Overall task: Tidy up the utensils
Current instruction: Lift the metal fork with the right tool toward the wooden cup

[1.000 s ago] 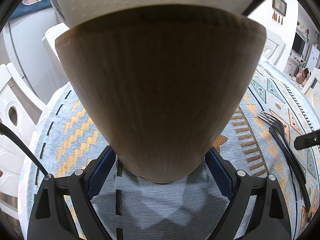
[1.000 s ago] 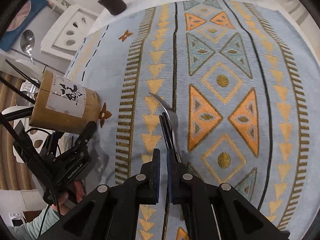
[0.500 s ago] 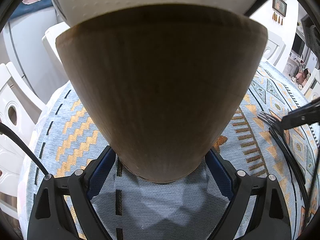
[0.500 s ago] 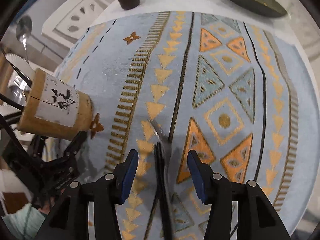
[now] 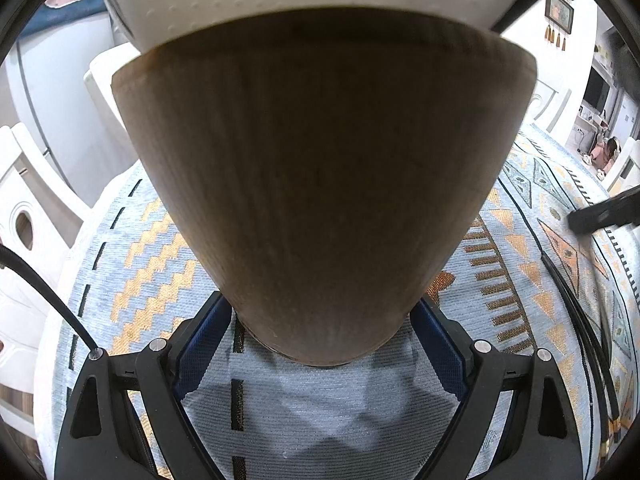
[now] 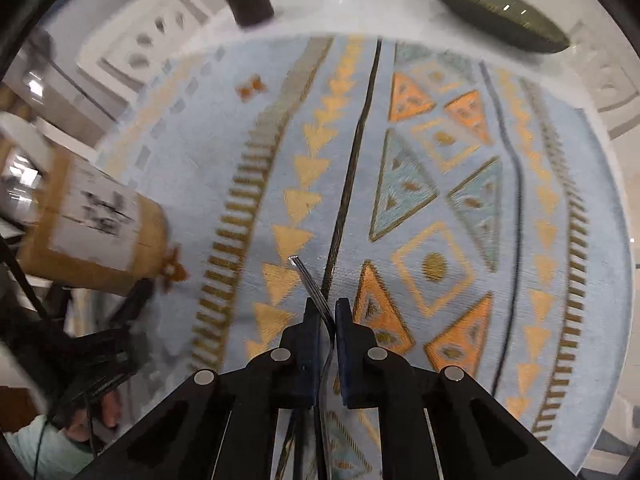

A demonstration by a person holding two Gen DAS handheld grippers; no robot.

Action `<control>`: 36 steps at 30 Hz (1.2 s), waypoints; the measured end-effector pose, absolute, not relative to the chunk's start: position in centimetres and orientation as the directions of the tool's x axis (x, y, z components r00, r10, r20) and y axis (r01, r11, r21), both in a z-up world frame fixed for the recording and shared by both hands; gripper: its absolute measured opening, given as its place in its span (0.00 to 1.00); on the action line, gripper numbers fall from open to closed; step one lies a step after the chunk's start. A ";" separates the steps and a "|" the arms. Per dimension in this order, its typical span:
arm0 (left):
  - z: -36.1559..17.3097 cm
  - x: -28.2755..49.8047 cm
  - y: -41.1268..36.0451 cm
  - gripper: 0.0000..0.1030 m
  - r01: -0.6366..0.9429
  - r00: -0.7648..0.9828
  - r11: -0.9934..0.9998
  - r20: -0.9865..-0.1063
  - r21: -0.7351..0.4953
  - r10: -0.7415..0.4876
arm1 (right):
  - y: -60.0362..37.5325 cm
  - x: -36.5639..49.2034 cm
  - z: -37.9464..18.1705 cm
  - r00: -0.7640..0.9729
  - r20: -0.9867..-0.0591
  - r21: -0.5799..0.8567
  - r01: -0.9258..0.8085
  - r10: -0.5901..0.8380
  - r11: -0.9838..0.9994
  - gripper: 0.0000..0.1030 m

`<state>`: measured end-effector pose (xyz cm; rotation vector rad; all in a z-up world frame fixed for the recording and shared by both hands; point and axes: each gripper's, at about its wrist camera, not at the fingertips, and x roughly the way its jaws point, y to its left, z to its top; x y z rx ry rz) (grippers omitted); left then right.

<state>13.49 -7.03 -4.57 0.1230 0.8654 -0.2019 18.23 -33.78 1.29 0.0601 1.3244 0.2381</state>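
My left gripper (image 5: 320, 332) is shut on a bamboo utensil holder (image 5: 320, 184) with a white label; it fills the left wrist view and shows at the left of the right wrist view (image 6: 92, 228). My right gripper (image 6: 327, 316) is shut on a metal fork (image 6: 310, 284), whose tines stick out forward above the cloth. Black utensil handles (image 5: 576, 316) lie on the cloth at the right of the left wrist view, below my right gripper's finger (image 5: 604, 212).
A blue patterned tablecloth (image 6: 420, 208) covers the round table. A dark cup (image 6: 248, 0) and a dark green dish (image 6: 496, 12) stand at the far edge. White chairs (image 5: 36, 200) surround the table.
My right gripper opened, moved forward along the fork and shut on it, lifting it off the cloth. The left gripper and holder have not moved.
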 end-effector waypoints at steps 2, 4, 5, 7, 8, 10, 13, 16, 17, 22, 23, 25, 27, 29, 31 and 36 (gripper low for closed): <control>-4.6 13.5 -7.0 0.89 0.226 0.631 0.974 -0.766 0.025 -0.126 | -34.8 16.8 3.6 0.286 -0.930 0.200 -0.132 0.230 0.971 0.07; -4.6 13.5 -7.0 0.89 0.226 0.631 0.974 -0.766 0.025 -0.126 | -35.6 15.3 5.5 0.336 -0.910 0.210 -0.130 0.242 0.969 0.07; -4.6 13.5 -7.0 0.89 0.225 0.631 0.974 -0.766 0.025 -0.126 | -35.9 14.6 6.2 0.358 -0.901 0.211 -0.128 0.244 0.969 0.07; -4.6 13.5 -7.0 0.89 0.225 0.631 0.974 -0.766 0.025 -0.126 | -36.6 12.7 7.9 0.406 -0.882 0.206 -0.120 0.237 0.971 0.07; -4.6 13.5 -7.0 0.89 0.225 0.630 0.974 -0.766 0.025 -0.126 | -36.8 11.7 8.6 0.428 -0.873 0.206 -0.112 0.234 0.972 0.07; -4.6 13.5 -7.0 0.89 0.225 0.629 0.974 -0.767 0.026 -0.125 | -37.3 10.4 9.6 0.450 -0.862 0.214 -0.099 0.235 0.972 0.06; -4.6 13.4 -7.0 0.89 0.225 0.629 0.974 -0.768 0.027 -0.124 | -37.8 9.6 10.8 0.470 -0.852 0.218 -0.085 0.232 0.972 0.06; -4.6 13.4 -7.0 0.89 0.225 0.629 0.974 -0.767 0.026 -0.125 | -38.0 9.5 12.0 0.497 -0.837 0.214 -0.086 0.228 0.973 0.06; -4.6 13.5 -7.0 0.89 0.225 0.629 0.974 -0.767 0.026 -0.125 | -37.9 9.6 12.6 0.510 -0.827 0.223 -0.085 0.235 0.971 0.06; -4.6 13.5 -7.0 0.88 0.225 0.629 0.974 -0.767 0.025 -0.126 | -37.1 10.5 15.5 0.564 -0.785 0.234 -0.113 0.256 0.966 0.06; -4.6 13.5 -7.0 0.88 0.225 0.629 0.974 -0.767 0.025 -0.126 | -36.7 10.7 16.1 0.574 -0.777 0.229 -0.122 0.257 0.966 0.06; -4.6 13.5 -7.0 0.88 0.225 0.629 0.974 -0.767 0.025 -0.126 | -36.0 11.4 17.6 0.594 -0.758 0.228 -0.144 0.268 0.963 0.06; -4.6 13.5 -7.0 0.88 0.225 0.629 0.974 -0.767 0.025 -0.126 | -35.2 12.1 19.1 0.608 -0.740 0.234 -0.167 0.287 0.958 0.06; -4.6 13.5 -7.0 0.88 0.225 0.629 0.974 -0.767 0.025 -0.126 | -34.6 12.9 20.6 0.623 -0.720 0.239 -0.192 0.307 0.952 0.06; -4.5 13.5 -7.0 0.88 0.225 0.628 0.974 -0.768 0.025 -0.126 | -33.9 13.7 22.1 0.635 -0.701 0.243 -0.215 0.324 0.946 0.06; -4.5 13.5 -7.0 0.88 0.225 0.628 0.974 -0.768 0.025 -0.126 | -32.2 15.1 25.0 0.659 -0.653 0.263 -0.265 0.374 0.928 0.06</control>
